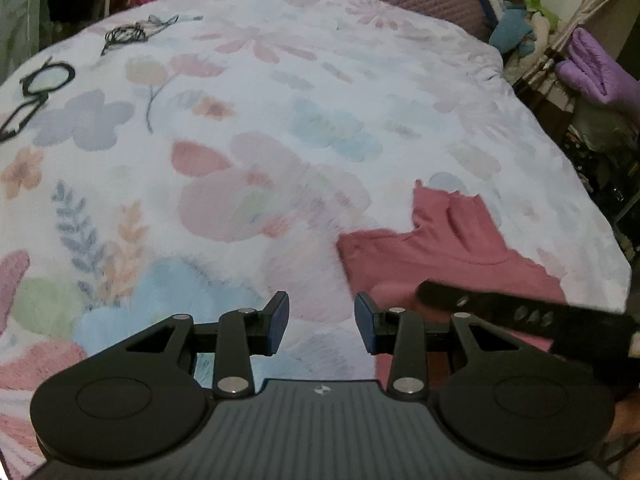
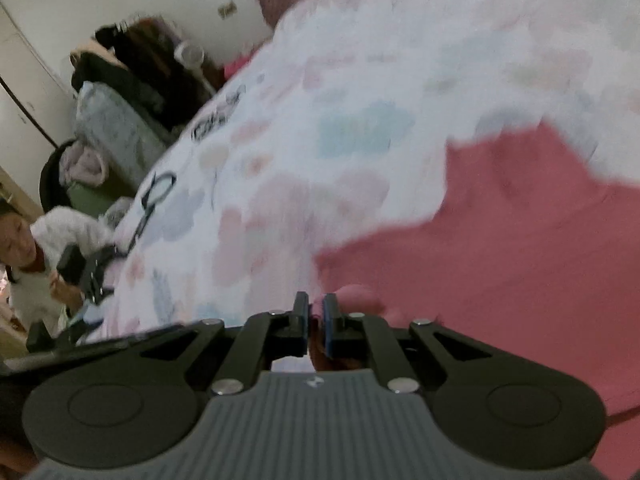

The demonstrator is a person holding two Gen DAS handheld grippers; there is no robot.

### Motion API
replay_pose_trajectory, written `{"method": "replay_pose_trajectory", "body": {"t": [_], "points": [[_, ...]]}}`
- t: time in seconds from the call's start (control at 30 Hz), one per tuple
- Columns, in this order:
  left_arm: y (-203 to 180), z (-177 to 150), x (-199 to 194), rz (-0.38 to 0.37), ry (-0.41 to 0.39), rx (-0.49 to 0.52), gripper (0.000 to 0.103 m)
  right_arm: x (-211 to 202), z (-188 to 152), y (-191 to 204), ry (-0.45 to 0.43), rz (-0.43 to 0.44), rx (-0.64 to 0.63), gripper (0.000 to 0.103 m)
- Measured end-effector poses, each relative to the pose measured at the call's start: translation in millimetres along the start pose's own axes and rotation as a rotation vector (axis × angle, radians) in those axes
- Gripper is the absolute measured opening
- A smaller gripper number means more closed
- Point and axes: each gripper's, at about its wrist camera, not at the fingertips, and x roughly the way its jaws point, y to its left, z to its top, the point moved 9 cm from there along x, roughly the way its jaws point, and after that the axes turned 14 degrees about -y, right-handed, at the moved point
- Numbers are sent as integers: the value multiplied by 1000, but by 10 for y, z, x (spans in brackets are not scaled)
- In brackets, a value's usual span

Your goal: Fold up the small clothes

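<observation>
Lying on one floral blanket (image 1: 248, 92): one pink garment (image 1: 452, 248), two tongs.

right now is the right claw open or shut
Shut: the right claw has its blue pads nearly together, pinching a bit of the pink garment.

Left gripper (image 1: 322, 322): black linkage arms, silver pivot screws, blue finger pads (image 1: 280, 320); ribbed dark grey housing with small white emblem; two round black discs at sides. Right gripper (image 2: 316, 322): same build, blue pads; person (image 2: 28, 280) in a white top.
</observation>
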Motion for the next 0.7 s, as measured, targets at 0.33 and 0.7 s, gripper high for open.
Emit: {"method": "replay_pose_trajectory", "body": {"t": [0.33, 0.7], "points": [[8, -147, 249, -55, 40, -90, 45, 11, -351, -52, 123, 129, 77, 28], [-234, -247, 647, -127, 109, -199, 54, -1158, 208, -1417, -71, -116, -21, 41]]}}
